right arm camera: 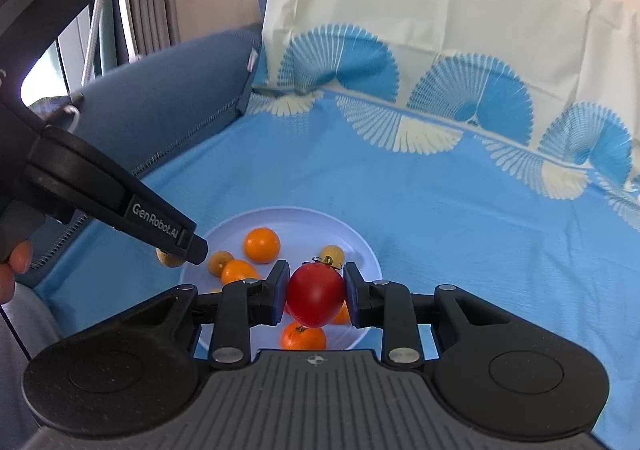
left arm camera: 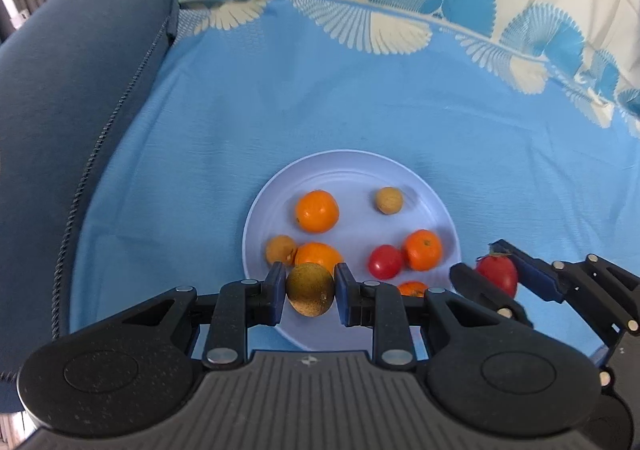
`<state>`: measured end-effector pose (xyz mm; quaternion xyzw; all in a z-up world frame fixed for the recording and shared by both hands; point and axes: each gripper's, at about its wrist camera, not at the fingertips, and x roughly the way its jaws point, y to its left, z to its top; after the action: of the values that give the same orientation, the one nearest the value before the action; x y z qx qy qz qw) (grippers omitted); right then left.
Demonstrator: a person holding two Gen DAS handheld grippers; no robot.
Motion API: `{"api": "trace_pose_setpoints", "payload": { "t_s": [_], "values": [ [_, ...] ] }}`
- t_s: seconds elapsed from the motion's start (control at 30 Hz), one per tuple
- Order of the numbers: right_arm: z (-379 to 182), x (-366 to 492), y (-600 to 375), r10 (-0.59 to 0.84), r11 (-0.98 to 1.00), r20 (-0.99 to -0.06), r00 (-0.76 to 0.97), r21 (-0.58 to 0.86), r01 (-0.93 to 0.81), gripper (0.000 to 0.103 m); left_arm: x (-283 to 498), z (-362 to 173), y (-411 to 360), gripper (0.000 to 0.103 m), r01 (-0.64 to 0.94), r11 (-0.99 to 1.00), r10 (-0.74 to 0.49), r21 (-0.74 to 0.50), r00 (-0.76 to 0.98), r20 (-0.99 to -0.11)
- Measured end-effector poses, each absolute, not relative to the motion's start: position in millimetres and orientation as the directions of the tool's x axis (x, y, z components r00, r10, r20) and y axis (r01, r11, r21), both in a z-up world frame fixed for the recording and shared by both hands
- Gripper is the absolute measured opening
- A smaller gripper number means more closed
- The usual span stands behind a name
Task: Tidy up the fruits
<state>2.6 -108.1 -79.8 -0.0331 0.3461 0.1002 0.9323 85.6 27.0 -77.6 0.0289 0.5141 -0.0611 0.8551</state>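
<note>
White plate [left arm camera: 280,186] on blue cloth [left arm camera: 280,98]: four oranges [left arm camera: 317,210], one partly hidden; two tan fruits [left arm camera: 389,200]; one tomato [left arm camera: 385,261]. Left gripper [left arm camera: 310,290] clamps a brownish fruit [left arm camera: 310,290], perhaps kiwi. Right gripper [right arm camera: 316,296] clamps a second tomato [right arm camera: 316,296] above the plate.

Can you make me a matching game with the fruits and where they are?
Things:
1. kiwi
2. big tomato
3. small tomato
4. plate

Places:
A. lying on the plate
B. on the blue cloth
C. in the left tongs
D. in the right tongs

Pairs: 1-C, 2-D, 3-A, 4-B
</note>
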Motion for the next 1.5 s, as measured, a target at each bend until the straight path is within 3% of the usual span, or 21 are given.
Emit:
{"api": "trace_pose_setpoints", "payload": {
  "t_s": [0.27,0.33,0.4,0.43,0.5,0.7,0.77,0.9,1.17,1.5],
  "values": [
    [-118,45,-109,0.173,0.971,-0.703,0.689,0.004,-0.239,0.031,122,-107,21,0.029,0.134,0.991,-0.054,0.004,0.431,-0.901],
    [-125,52,-108,0.173,0.969,-0.708,0.685,-0.001,-0.247,0.031,127,-110,20,0.044,0.140,0.990,-0.042,0.021,0.434,-0.900],
    [-130,58,-107,0.182,0.962,-0.713,0.677,-0.012,-0.272,0.032,130,-109,20,0.096,0.148,0.989,-0.040,0.031,0.454,-0.890],
    [-131,59,-106,0.190,0.957,-0.717,0.670,-0.018,-0.291,0.036,130,-106,22,0.101,0.141,0.990,-0.041,0.031,0.477,-0.878],
    [-132,60,-104,0.200,0.947,-0.715,0.670,-0.032,-0.318,0.058,128,-98,23,0.102,0.141,0.989,-0.040,0.038,0.509,-0.860],
    [-120,50,-102,0.188,0.950,-0.706,0.682,-0.045,-0.308,0.086,117,-86,25,0.102,0.134,0.990,-0.025,0.048,0.498,-0.867],
    [-114,41,-102,0.174,0.958,-0.713,0.679,-0.037,-0.284,0.091,106,-79,26,0.102,0.127,0.990,-0.016,0.055,0.503,-0.864],
    [-99,18,-104,0.146,0.969,-0.717,0.681,-0.037,-0.246,0.098,81,-64,29,0.102,0.120,0.991,-0.007,0.064,0.516,-0.856],
    [-69,-36,-106,0.084,0.979,-0.674,0.734,-0.083,-0.188,0.102,24,-27,34,0.102,0.105,0.992,-0.006,0.066,0.573,-0.819],
    [-43,-83,-105,0.034,0.989,-0.614,0.789,-0.090,-0.114,0.102,-30,-6,38,0.103,0.083,0.993,0.013,0.083,0.620,-0.785]
  ]
}}
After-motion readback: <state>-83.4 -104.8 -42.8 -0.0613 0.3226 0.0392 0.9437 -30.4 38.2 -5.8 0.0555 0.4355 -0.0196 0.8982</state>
